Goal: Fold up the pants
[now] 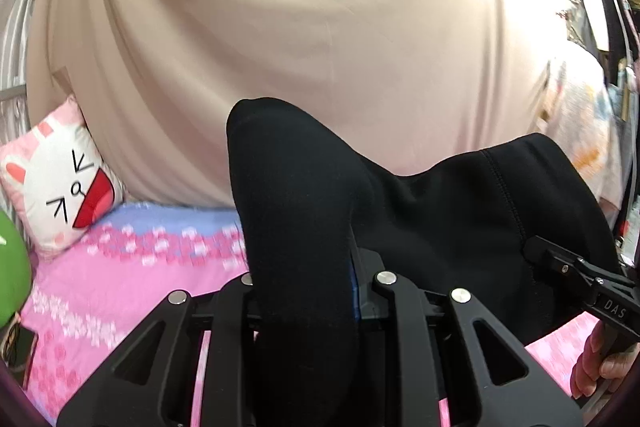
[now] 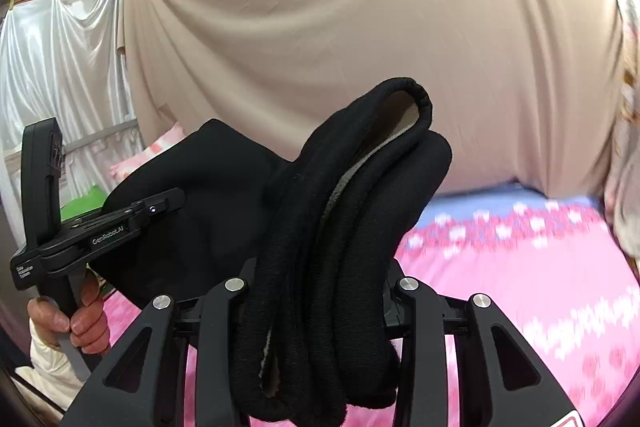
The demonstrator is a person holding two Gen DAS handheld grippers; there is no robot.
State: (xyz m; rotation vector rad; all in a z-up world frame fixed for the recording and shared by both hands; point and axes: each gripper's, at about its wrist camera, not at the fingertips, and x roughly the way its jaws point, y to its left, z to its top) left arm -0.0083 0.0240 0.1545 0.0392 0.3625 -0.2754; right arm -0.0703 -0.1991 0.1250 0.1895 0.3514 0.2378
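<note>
Black pants (image 1: 440, 223) hang in the air between my two grippers, above a pink flowered bed (image 1: 120, 287). My left gripper (image 1: 308, 291) is shut on a fold of the pants, which bulges up over its fingers and hides the tips. My right gripper (image 2: 320, 307) is shut on the bunched waistband (image 2: 360, 187), whose grey fleece lining shows. The right gripper also shows at the right edge of the left wrist view (image 1: 568, 267), and the left gripper shows at the left of the right wrist view (image 2: 120, 227).
A beige sheet (image 1: 300, 27) hangs as a backdrop behind the bed. A pink cartoon pillow (image 1: 60, 187) leans at the back left. A green object (image 1: 12, 267) sits at the left edge. White curtains (image 2: 52, 67) hang at left.
</note>
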